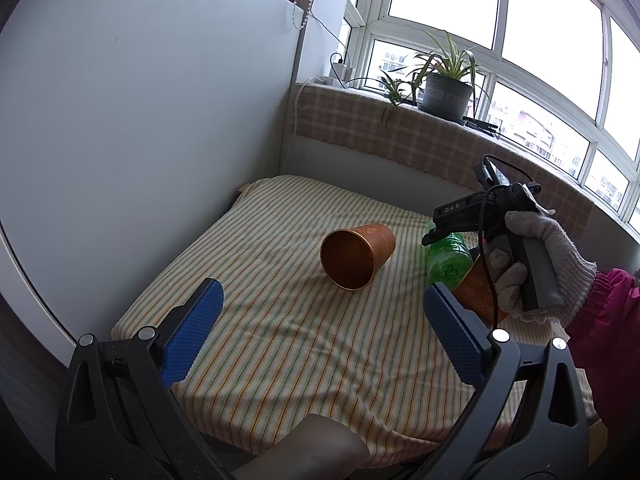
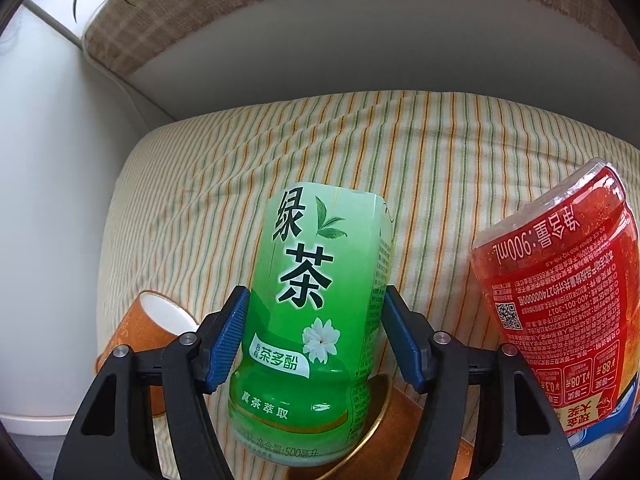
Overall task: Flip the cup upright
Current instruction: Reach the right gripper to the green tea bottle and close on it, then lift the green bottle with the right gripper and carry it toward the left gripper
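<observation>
An orange paper cup (image 1: 358, 256) lies on its side on the striped cloth, its open mouth facing me; in the right wrist view it lies at the lower left, bottom showing (image 2: 154, 328). My left gripper (image 1: 320, 320) is open and empty, held short of the cup. My right gripper (image 2: 314, 340) is shut on a green tea bottle (image 2: 316, 312), whose base sits in the mouth of a second orange cup (image 2: 384, 432). In the left wrist view the right gripper (image 1: 434, 236) holds the green bottle (image 1: 448, 260) to the right of the lying cup.
A red bottle (image 2: 560, 308) stands at the right. The striped cloth (image 1: 280, 340) covers a small table against a white panel (image 1: 140, 120). Behind is a ledge with a checked cloth (image 1: 400, 132) and a potted plant (image 1: 446, 88).
</observation>
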Demonstrator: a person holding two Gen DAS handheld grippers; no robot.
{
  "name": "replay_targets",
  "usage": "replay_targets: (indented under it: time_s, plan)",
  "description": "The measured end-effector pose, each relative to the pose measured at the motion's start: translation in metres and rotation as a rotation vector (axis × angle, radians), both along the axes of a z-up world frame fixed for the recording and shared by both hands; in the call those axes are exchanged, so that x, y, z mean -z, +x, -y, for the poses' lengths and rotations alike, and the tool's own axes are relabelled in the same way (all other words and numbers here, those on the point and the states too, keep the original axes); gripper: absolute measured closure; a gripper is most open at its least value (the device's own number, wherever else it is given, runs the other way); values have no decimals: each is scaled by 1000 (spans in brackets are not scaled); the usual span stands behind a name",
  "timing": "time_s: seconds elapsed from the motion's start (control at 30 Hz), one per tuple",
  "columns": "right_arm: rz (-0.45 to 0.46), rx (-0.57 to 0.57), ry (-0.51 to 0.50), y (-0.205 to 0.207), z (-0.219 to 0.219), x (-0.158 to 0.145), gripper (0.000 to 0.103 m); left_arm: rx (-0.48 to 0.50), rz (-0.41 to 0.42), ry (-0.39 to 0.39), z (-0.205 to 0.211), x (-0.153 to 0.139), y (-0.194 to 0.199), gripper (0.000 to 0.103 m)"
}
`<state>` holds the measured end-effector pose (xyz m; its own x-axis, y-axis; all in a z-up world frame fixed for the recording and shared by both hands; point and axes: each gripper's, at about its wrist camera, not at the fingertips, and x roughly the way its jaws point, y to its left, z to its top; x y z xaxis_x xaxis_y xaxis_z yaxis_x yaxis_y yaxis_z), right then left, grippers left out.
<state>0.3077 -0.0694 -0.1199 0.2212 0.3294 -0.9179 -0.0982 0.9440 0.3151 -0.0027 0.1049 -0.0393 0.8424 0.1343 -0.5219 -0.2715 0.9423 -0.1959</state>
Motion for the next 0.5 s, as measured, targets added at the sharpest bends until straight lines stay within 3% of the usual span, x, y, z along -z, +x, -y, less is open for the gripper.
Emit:
replay_targets:
  time_s: [0.17,0.5]
  plan:
    - [21,-5,25,-1,1,-6,41,0,-2,1,0,0,0,1]
    - [107,13,197,-11,18,-45,42,-1,9,26,5,-5,-5,1]
